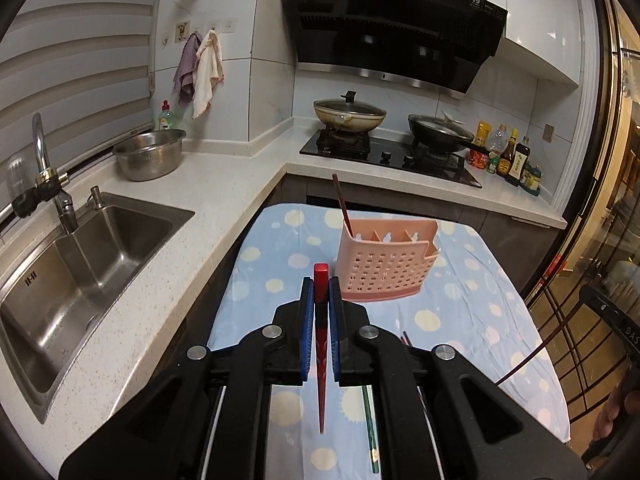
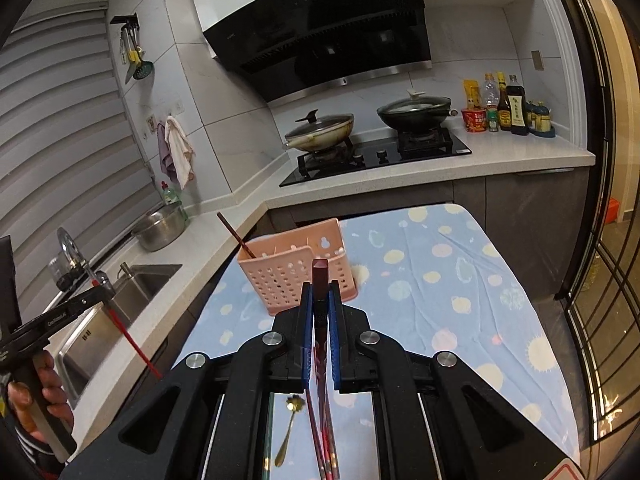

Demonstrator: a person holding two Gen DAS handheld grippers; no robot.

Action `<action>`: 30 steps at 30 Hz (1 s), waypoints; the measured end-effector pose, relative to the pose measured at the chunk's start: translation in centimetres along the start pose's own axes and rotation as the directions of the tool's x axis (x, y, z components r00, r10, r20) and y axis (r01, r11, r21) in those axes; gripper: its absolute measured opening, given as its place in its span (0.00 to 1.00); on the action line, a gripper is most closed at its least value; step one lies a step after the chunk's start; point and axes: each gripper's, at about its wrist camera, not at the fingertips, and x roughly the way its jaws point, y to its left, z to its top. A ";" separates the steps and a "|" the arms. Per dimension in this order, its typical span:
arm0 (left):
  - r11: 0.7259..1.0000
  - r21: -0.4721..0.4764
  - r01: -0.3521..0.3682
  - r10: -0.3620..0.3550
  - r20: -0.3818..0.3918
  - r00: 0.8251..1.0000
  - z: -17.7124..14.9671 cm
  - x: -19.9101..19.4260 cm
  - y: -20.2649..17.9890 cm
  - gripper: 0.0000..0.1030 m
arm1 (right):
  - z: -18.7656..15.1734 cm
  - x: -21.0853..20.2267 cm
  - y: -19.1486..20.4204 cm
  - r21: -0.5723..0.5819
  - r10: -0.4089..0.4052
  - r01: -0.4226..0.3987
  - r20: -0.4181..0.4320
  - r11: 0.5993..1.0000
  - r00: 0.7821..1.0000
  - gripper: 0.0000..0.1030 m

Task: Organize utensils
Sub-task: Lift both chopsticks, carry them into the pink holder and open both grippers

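A pink perforated utensil holder (image 1: 382,264) stands on the blue dotted cloth (image 1: 480,280), with one dark chopstick (image 1: 341,204) leaning in its left compartment. My left gripper (image 1: 321,284) is shut on a red chopstick (image 1: 321,344), held above the cloth just left of the holder. My right gripper (image 2: 320,290) is shut on a dark brown chopstick (image 2: 320,280), held above the cloth in front of the holder (image 2: 296,272). The left gripper with its red chopstick (image 2: 128,334) shows at the left of the right wrist view. A gold spoon (image 2: 290,428) and several chopsticks (image 2: 326,448) lie on the cloth below.
A green pencil-like stick (image 1: 370,432) lies on the cloth. A steel sink (image 1: 80,264) and a colander bowl (image 1: 150,154) are on the counter at left. A stove (image 1: 392,156) with two pans and sauce bottles (image 1: 508,156) lies behind the table.
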 end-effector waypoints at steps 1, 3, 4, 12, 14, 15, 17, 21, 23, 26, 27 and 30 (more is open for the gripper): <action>1.000 0.002 0.001 -0.001 0.012 1.000 0.8 0.1 -0.2 0.07 | 0.8 0.4 0.3 -0.006 0.003 -0.003 0.012 1.000 1.000 0.07; 1.000 0.008 0.001 -0.001 0.046 0.999 2.7 0.4 -0.6 0.07 | 2.7 1.3 0.9 -0.024 0.006 -0.005 0.047 1.000 0.999 0.07; 1.000 0.009 0.001 -0.002 0.064 0.998 3.8 0.5 -0.9 0.07 | 3.5 1.8 1.2 -0.029 0.008 -0.007 0.063 1.000 0.998 0.07; 0.999 0.031 0.011 -0.017 0.194 0.981 11.5 2.5 -3.6 0.07 | 10.6 6.5 2.5 -0.010 0.077 -0.076 0.172 0.997 0.982 0.07; 0.999 0.028 0.025 -0.030 0.212 0.977 13.2 3.4 -4.1 0.07 | 12.1 7.6 2.9 -0.007 0.083 -0.083 0.196 0.997 0.977 0.07; 0.999 0.025 0.028 -0.033 0.222 0.974 13.8 3.8 -4.2 0.07 | 12.8 8.3 3.0 -0.002 0.086 -0.087 0.206 0.996 0.975 0.07; 0.999 0.026 0.039 -0.044 0.247 0.968 15.1 4.5 -4.5 0.07 | 13.9 9.5 3.1 0.010 0.098 -0.103 0.214 0.995 0.972 0.07; 0.998 0.032 0.045 -0.051 0.249 0.967 16.4 6.8 -5.2 0.07 | 14.8 12.4 3.5 0.007 0.094 -0.098 0.208 0.995 0.974 0.07; 0.998 0.030 0.047 -0.053 0.229 0.972 16.5 8.4 -5.4 0.07 | 14.5 14.0 3.5 0.011 0.086 -0.090 0.186 0.996 0.979 0.07; 0.999 0.027 0.043 -0.047 0.182 0.982 15.8 10.9 -5.5 0.07 | 13.6 16.4 2.8 0.028 0.072 -0.077 0.143 0.997 0.987 0.07; 0.999 0.028 0.040 -0.044 0.168 0.985 15.4 11.6 -5.5 0.07 | 13.1 17.2 2.7 0.030 0.064 -0.069 0.124 0.997 0.990 0.07; 0.999 0.028 0.030 -0.033 0.116 0.993 13.9 13.9 -5.4 0.07 | 11.9 19.3 2.0 0.028 0.042 -0.044 0.075 0.999 0.996 0.07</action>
